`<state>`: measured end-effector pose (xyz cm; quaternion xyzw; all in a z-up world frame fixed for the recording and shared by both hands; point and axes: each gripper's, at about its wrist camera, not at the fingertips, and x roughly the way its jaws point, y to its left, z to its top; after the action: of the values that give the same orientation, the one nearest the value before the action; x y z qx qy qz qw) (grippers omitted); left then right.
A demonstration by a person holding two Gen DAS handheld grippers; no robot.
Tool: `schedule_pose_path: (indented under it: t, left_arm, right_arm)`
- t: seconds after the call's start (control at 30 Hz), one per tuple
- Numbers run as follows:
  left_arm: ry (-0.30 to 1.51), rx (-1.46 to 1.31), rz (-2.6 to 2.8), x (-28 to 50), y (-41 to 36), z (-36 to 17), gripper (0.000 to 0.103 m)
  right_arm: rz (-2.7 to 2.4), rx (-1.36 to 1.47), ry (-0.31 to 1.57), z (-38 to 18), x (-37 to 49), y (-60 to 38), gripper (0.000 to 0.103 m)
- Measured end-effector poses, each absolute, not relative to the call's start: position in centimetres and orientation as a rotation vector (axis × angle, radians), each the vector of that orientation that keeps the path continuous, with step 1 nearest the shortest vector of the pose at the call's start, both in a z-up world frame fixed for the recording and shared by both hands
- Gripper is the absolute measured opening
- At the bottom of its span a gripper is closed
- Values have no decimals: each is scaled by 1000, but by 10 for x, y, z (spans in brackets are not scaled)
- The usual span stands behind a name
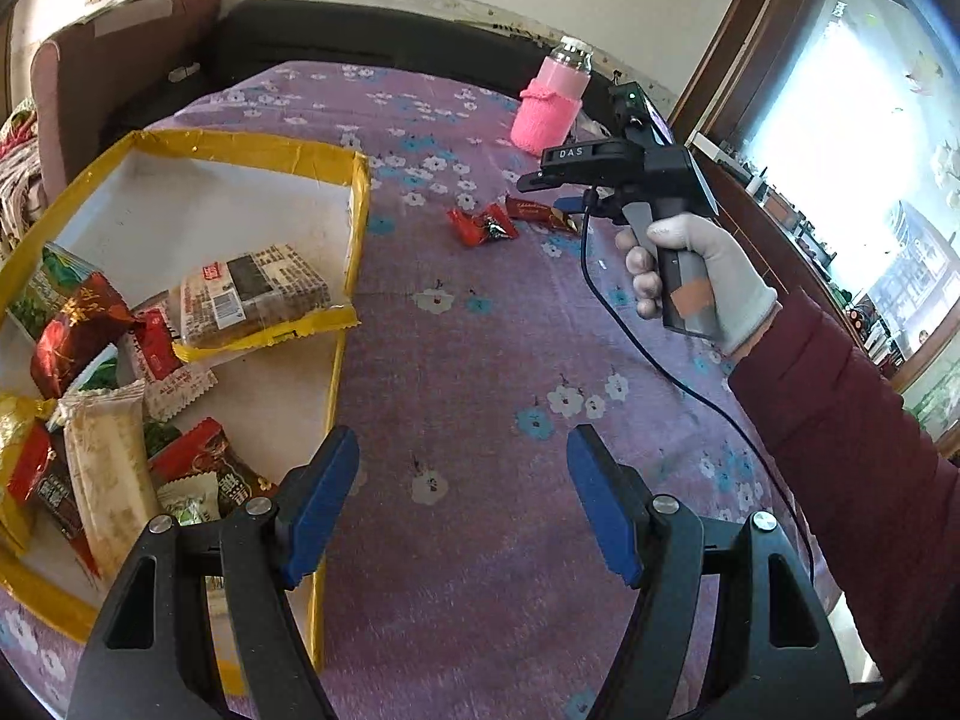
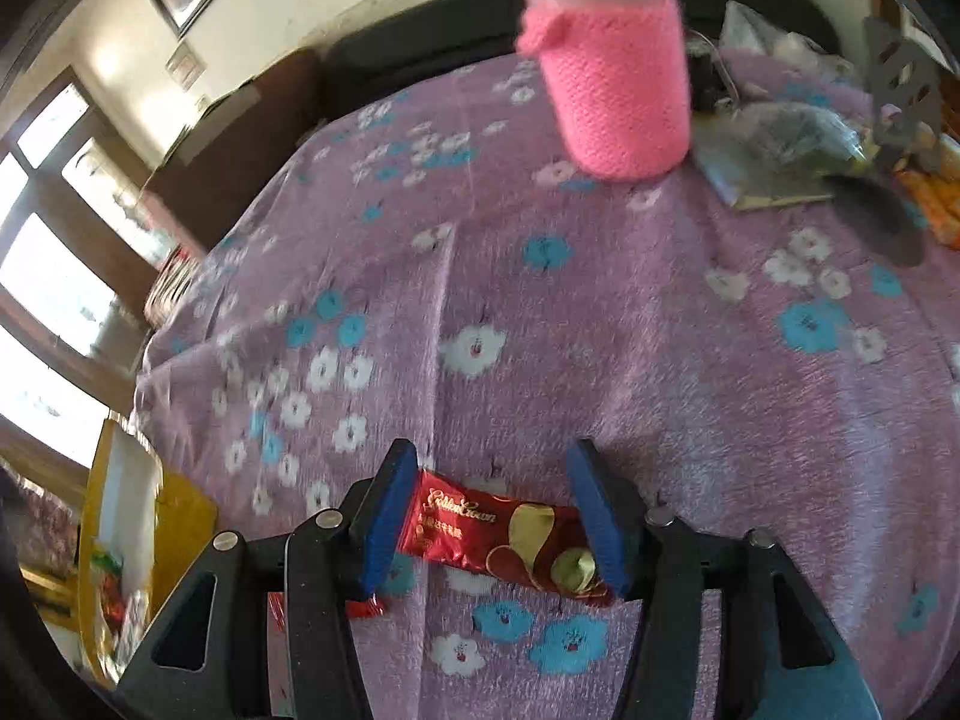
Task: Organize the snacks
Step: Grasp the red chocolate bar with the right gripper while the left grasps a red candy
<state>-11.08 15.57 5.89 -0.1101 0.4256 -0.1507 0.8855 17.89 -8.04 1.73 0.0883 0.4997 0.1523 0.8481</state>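
A shallow yellow-rimmed box (image 1: pixel 354 204) lies on the purple flowered cloth at the left and holds several wrapped snacks (image 1: pixel 252 294). My left gripper (image 1: pixel 462 498) is open and empty, just right of the box's near corner. Two red snack packets lie loose on the cloth: a crumpled one (image 1: pixel 483 225) and a dark red bar (image 1: pixel 537 211). My right gripper (image 2: pixel 492 516) is open, its blue fingers on either side of the dark red "Golden Crown" bar (image 2: pixel 498 534), which lies on the cloth. The crumpled red packet (image 2: pixel 360 607) peeks out beneath the left finger.
A bottle in a pink knitted sleeve (image 1: pixel 549 105) (image 2: pixel 618 90) stands behind the loose snacks. Bags and clutter (image 2: pixel 792 144) lie at the far right. A dark sofa (image 1: pixel 360 30) runs along the back edge. The box (image 2: pixel 120 528) shows at the left in the right wrist view.
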Motion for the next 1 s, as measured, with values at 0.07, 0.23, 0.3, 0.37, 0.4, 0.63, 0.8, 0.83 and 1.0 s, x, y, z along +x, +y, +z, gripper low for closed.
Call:
schedule_pose_path:
  t: [0.07,0.23,0.3,0.37,0.4,0.63,0.8,0.83,1.0]
  left_arm:
    - [884,-233,-320,-108,156,59,72]
    - [883,-228,-340,-97,150,66,72]
    - [873,-193,-322,-95,147,72,72]
    - [857,-156,-316,-93,145,82,72]
    - [849,-138,-321,-91,143,87,72]
    - [859,-17,-378,-45,121,101,72]
    - [944,13,-401,19,92,78,71]
    - [958,31,-406,31,85,72,71]
    - [975,159,-377,73,56,51,71]
  right_arm:
    - [343,110,1063,16,169,-73,57]
    - [305,-144,1019,10,143,-41,46]
    - [322,-128,1008,10,139,-35,26]
    - [295,-110,1009,11,137,-33,26]
    - [293,-93,1009,10,134,-34,26]
    - [326,160,971,30,73,-85,26]
    - [392,335,925,29,36,-111,27]
    - [390,342,919,28,35,-110,27]
    - [409,396,922,26,38,-125,27]
